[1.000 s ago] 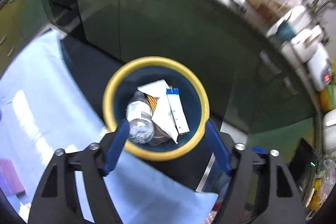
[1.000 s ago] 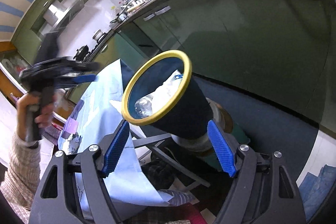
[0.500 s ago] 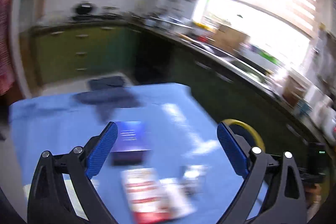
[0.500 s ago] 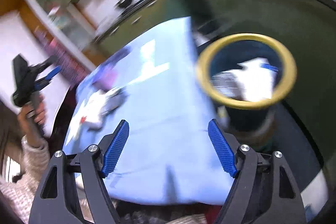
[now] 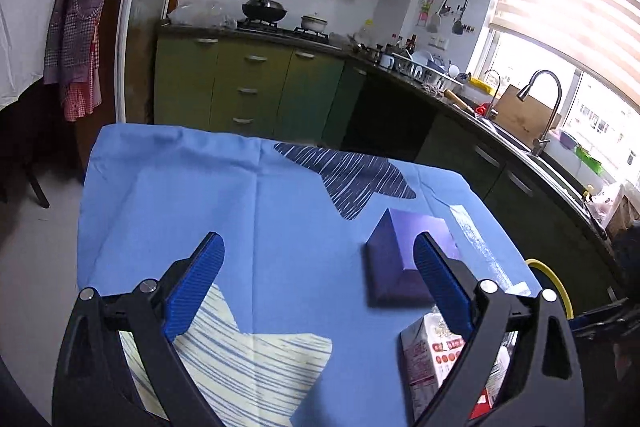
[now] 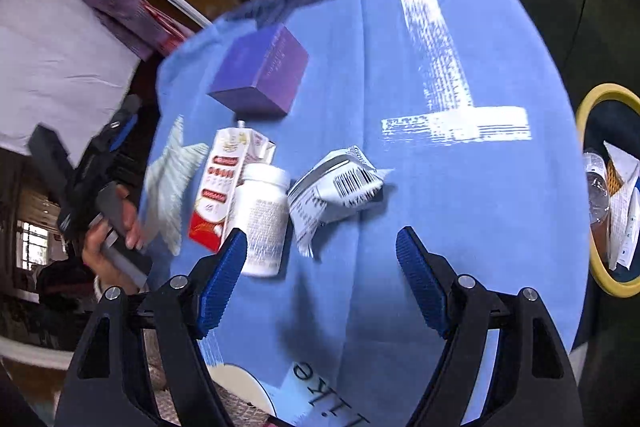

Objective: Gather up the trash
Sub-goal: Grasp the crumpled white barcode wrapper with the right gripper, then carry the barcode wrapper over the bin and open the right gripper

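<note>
- Four pieces of trash are seen on the blue cloth point(image 6: 460, 227) in the right wrist view: a crumpled wrapper point(image 6: 336, 191), a white bottle point(image 6: 262, 215), a red and white carton point(image 6: 224, 187) and a purple box point(image 6: 262, 71).
- The wrapper is placed just ahead of the right gripper point(image 6: 320, 283), a little left of the middle of its gap; the bottle lies on its side, touching the wrapper and the carton, and its lower end is partly covered by the left pad of this gripper.
- The purple box is found further away, behind the carton and apart from it.
- The right gripper is held wide apart and nothing is between its pads.
- The left gripper point(image 5: 316, 287) is also spread wide and carries nothing; only cloth is seen in its gap.
- In the left wrist view the purple box point(image 5: 404, 259) is partly hidden behind the right pad, and the carton point(image 5: 430, 359) lies nearer, under the same finger.
- The bin point(image 6: 596, 183) with the yellow rim stands beside the right edge of the cloth, with a clear bottle and papers already inside.
- Green cupboards point(image 5: 248, 87) are seen behind the table.
</note>
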Demonstrator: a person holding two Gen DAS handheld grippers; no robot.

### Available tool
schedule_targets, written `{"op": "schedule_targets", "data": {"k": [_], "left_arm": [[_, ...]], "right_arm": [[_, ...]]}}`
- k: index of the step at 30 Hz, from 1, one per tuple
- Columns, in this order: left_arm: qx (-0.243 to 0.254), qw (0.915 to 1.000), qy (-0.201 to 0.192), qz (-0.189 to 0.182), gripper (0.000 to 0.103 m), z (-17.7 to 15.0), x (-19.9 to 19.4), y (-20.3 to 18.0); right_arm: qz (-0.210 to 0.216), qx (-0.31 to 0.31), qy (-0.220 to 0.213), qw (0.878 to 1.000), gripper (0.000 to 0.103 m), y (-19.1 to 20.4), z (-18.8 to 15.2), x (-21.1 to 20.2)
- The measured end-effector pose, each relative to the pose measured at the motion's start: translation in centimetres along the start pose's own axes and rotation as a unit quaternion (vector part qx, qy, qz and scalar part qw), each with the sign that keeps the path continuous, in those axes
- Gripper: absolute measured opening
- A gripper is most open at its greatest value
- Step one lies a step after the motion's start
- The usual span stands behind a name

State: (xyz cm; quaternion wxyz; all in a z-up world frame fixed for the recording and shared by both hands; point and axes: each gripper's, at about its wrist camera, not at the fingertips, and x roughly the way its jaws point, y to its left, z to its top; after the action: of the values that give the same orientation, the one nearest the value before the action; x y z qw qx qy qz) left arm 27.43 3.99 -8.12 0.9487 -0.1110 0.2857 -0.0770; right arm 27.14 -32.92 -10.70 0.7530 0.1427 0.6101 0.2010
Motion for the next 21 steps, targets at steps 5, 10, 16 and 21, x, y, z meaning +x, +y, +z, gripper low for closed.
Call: {"op": "schedule_targets", "data": {"k": [5,10,16,21], "left_arm": [[0.0,0.9999,-0.004,-0.011,0.091,-0.3,-0.7,-0.3],[0.007,0.9998,-0.021,0.0,0.091,-0.4,-1.6,-0.3],[-0.01,0.9998,-0.017,-0.009,0.091,-0.1,-1.8,0.4],[-0.013,0.9997,-0.016,-0.009,0.091,0.0,-1.8,0.7]], "right_arm": [[-0.02,0.026,0.038,0.999,0.068,0.5,1.7,3.3],[-0.044,0.036,0.043,0.997,0.066,0.7,3.5,4.6],[-0.082,0.029,0.045,0.995,0.06,1.1,5.3,5.9],[-0.085,0.009,0.044,0.995,0.047,1.6,5.5,5.7]]}}
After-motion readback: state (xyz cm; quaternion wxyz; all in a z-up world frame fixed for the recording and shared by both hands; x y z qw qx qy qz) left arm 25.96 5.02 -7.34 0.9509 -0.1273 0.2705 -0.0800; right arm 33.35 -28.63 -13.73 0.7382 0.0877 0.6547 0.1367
